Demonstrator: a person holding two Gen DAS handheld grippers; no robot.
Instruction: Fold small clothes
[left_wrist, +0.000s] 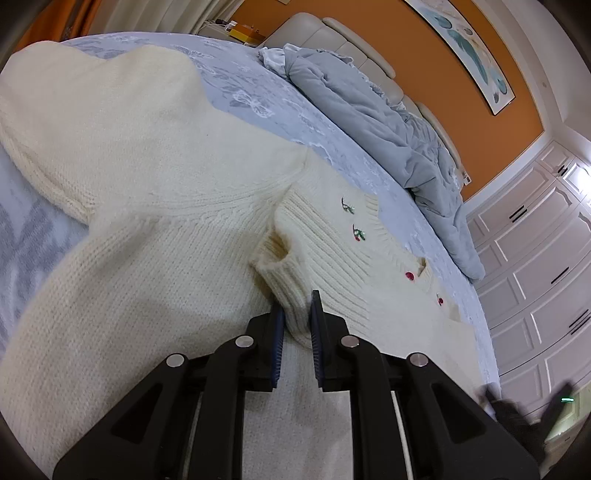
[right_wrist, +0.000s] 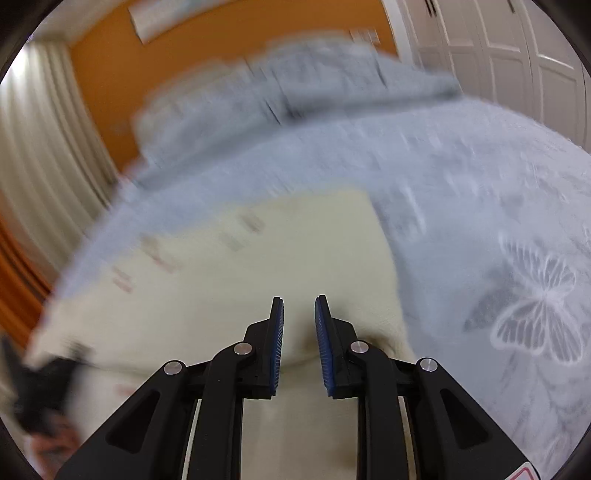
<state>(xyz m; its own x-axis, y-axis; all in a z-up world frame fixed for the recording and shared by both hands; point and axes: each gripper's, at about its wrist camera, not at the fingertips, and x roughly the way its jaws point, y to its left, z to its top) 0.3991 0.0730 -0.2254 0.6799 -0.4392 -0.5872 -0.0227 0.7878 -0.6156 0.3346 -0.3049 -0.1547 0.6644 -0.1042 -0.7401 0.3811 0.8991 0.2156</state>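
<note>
A cream knitted sweater (left_wrist: 147, 221) with small red and green embroidery lies spread on the bed, one sleeve reaching to the upper left. My left gripper (left_wrist: 297, 306) is shut on a ribbed cuff (left_wrist: 291, 280) that is folded onto the sweater's body. The right wrist view is blurred. There the sweater (right_wrist: 258, 277) fills the lower middle, and my right gripper (right_wrist: 299, 306) has its pads nearly together with a bulge of cream knit pinched between them near the sweater's right edge. A dark blurred shape at the lower left is the left gripper's body (right_wrist: 37, 387).
A pale blue bedspread (left_wrist: 258, 92) with a white butterfly pattern (right_wrist: 535, 314) covers the bed. A crumpled grey duvet (left_wrist: 388, 122) lies along the padded headboard (left_wrist: 351, 40). White wardrobe doors (left_wrist: 535, 277) stand beyond the bed, beside an orange wall.
</note>
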